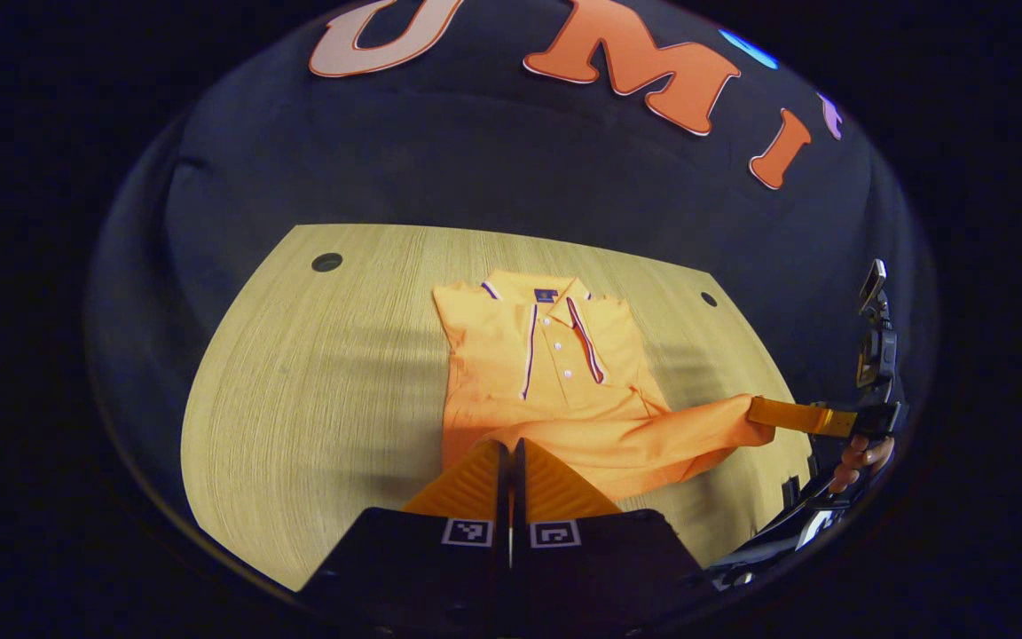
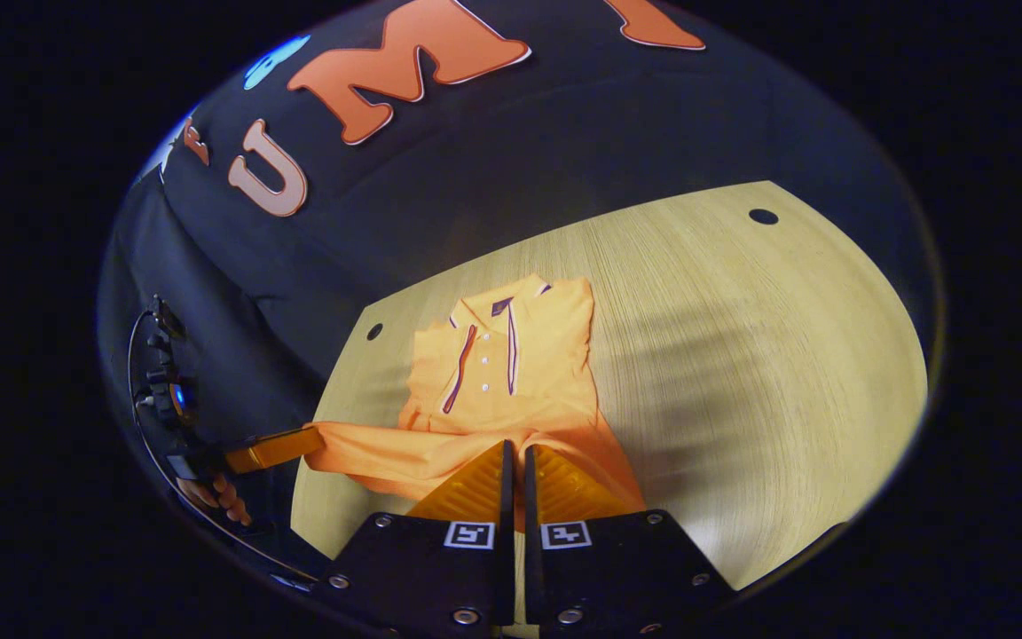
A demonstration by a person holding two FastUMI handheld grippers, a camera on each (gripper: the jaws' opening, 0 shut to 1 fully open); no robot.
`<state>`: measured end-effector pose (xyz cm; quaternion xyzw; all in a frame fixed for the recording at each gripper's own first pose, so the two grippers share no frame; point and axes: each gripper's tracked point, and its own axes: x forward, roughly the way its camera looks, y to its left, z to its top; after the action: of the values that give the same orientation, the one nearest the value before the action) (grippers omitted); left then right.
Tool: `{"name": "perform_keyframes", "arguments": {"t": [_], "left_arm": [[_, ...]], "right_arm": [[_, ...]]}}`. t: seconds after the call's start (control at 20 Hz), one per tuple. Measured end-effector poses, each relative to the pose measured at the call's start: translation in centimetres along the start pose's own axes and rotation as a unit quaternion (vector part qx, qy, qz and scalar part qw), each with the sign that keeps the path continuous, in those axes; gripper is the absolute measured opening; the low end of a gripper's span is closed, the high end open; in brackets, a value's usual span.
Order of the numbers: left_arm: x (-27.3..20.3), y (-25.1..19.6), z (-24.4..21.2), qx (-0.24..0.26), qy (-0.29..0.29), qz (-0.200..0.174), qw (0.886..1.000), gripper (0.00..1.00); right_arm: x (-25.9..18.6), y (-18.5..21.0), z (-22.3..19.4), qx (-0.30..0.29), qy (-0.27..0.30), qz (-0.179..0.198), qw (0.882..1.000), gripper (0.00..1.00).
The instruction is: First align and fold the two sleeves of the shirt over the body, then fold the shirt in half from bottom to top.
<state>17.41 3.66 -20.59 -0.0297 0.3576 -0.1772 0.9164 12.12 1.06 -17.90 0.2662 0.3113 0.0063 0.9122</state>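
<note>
Both tongs clamped tight

Worktop: pale wood grain, a round dark hole near each far corner
Wall: black cloth
Light: dim, soft shadows

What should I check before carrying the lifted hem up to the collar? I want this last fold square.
1. Sleeves of the orange polo shirt folded over the body: ok.
2. Left gripper closed on the hem: ok.
3. Right gripper closed on the hem: ok.
4. Hem lifted evenly: cannot tell.
5. Collar flat on the pale wooden table: ok.
6. Both corners equally gripped: cannot tell.
</note>
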Motion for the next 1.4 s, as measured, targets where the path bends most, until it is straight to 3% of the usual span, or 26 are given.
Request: {"name": "perform_keyframes", "arguments": {"t": [0.6,0.75,1.0,1.05,1.1,1.15,1.2,1.25,1.3,1.35,1.4], "left_arm": [[10.9,3.7,11.6,0.017,-0.01,-0.016,1.0,0.01],[13.9,4.6,13.5,0.04,-0.007,-0.006,0.999,0.01],[17.9,6.3,15.3,0.038,0.013,0.023,0.999,0.02],[17.8,6.6,16.5,0.045,-0.009,0.031,0.998,0.12],[17.6,6.3,17.8,0.049,-0.032,0.031,0.998,0.26],[17.1,6.0,18.4,0.057,-0.044,0.029,0.997,0.5],[16.1,5.8,18.7,0.063,-0.051,0.031,0.996,0.74],[15.2,5.6,19.0,0.065,-0.057,0.033,0.996,0.98],[14.5,5.4,19.3,0.065,-0.062,0.036,0.995,0.98],[13.7,5.2,19.7,0.063,-0.068,0.04,0.995,0.97],[12.8,5.1,19.8,0.062,-0.076,0.043,0.994,0.98]], "right_arm": [[11.1,0.2,10.0,-0.026,0.003,-0.043,0.999,0.05],[14.1,-0.5,12.2,-0.026,0.007,-0.053,0.998,0.05],[18.4,-3.0,14.1,-0.008,0.041,-0.103,0.994,0.05],[18.3,-2.7,14.4,0.006,0.038,-0.102,0.994,0.08],[18.4,-2.5,15.1,0.013,0.028,-0.099,0.995,0.27],[18.0,-2.7,15.6,0.01,0.014,-0.102,0.995,0.35],[17.3,-2.8,16.5,0.002,-0.004,-0.104,0.995,0.64],[16.7,-2.6,17.1,-0.003,-0.016,-0.106,0.994,0.64],[15.9,-2.3,17.4,-0.008,-0.025,-0.103,0.994,0.8],[15.3,-1.9,17.7,-0.016,-0.037,-0.103,0.994,0.78],[14.2,-1.6,18.3,-0.027,-0.051,-0.104,0.993,0.89]]}}
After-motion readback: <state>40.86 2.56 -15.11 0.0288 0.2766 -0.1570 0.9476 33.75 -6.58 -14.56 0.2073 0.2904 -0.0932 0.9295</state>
